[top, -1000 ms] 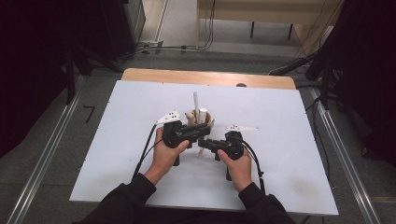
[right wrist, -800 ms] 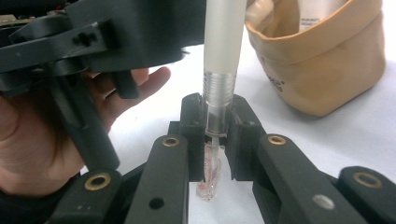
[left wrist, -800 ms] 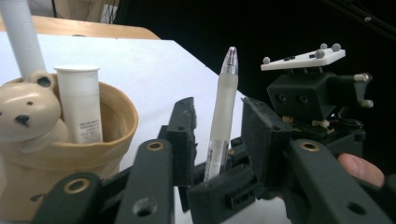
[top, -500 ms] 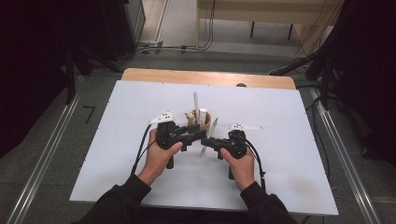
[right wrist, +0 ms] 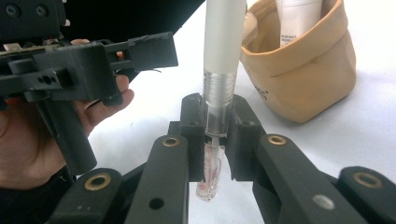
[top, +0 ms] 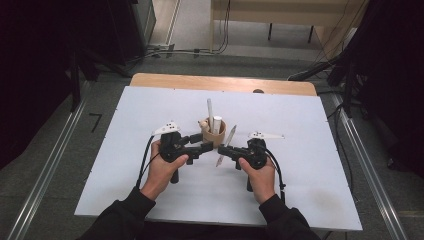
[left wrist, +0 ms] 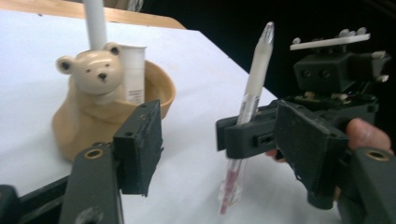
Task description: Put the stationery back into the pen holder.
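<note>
Gripping a frosted pen (right wrist: 223, 60) partway along its barrel, the right tool (right wrist: 215, 140) is closing both jaws on it, clear pink-tinted end hanging below, capped end rising upward and tilting slightly. In the high view the pen (top: 226, 145) is sitting just in front and right of the bear-shaped holder (top: 212, 133), above the white desk (top: 310, 125), not touching it as far as I can tell

Holder (left wrist: 100, 105) is standing near mid-desk, already carrying a white tube (left wrist: 133, 72) and a taller white stick (left wrist: 95, 21). Left tool (top: 200, 146) is hanging just beside the holder with jaws parted, nothing between them; its near jaw is overlapping the holder's base in the left gripper view, contact unclear

Risks, as I judge them:
- pen is being pinched on a smooth round barrel; it may be pivoting or sliding in the jaws when tipped toward the cup
- cup mouth is crowded by tube and stick; the incoming end could be catching the rim or the bear head and tipping the holder
- left tool, so near, could be nudging the holder

Hard to make out: cup interior, print on the tube, the stick's top cut off in both gripper views, the pen's top in the right gripper view
</note>
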The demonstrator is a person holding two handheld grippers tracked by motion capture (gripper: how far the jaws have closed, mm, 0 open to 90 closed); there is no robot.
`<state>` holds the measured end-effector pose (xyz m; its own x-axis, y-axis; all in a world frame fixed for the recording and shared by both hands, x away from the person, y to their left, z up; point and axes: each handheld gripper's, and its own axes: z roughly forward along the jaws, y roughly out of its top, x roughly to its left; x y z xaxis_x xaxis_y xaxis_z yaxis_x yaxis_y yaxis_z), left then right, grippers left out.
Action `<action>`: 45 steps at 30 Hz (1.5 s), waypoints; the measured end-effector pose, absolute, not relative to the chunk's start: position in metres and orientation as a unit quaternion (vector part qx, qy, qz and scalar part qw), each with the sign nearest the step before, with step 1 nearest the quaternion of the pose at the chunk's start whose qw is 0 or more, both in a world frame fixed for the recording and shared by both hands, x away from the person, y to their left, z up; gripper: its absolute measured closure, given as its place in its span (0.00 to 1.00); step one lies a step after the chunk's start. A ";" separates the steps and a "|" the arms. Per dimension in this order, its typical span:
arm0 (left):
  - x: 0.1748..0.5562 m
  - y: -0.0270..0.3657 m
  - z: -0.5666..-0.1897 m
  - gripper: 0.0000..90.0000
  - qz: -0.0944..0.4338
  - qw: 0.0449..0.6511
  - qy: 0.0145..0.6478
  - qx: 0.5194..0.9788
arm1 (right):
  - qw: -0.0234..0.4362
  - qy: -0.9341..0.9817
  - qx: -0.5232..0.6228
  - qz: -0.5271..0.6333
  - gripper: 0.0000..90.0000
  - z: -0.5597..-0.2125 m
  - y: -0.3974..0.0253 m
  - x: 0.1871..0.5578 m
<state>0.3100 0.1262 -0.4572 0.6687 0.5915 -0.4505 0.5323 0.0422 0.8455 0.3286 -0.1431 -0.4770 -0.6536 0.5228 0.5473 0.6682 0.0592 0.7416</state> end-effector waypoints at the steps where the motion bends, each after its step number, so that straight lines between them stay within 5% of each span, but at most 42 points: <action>1: 0.309 0.128 -0.458 0.37 0.028 0.595 0.408 0.692 | 0.066 -0.724 -0.411 -0.550 0.85 -0.477 -0.143 0.329; 45: 0.298 0.168 -0.478 0.29 0.044 0.584 0.458 0.669 | 0.040 -0.703 -0.420 -0.573 0.85 -0.460 -0.147 0.349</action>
<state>0.2982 0.1682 -0.4776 0.5769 0.6643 -0.4752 0.5610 0.1006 0.8217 0.3489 -0.1474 -0.4603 -0.6444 0.5441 0.5373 0.6361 -0.0086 0.7715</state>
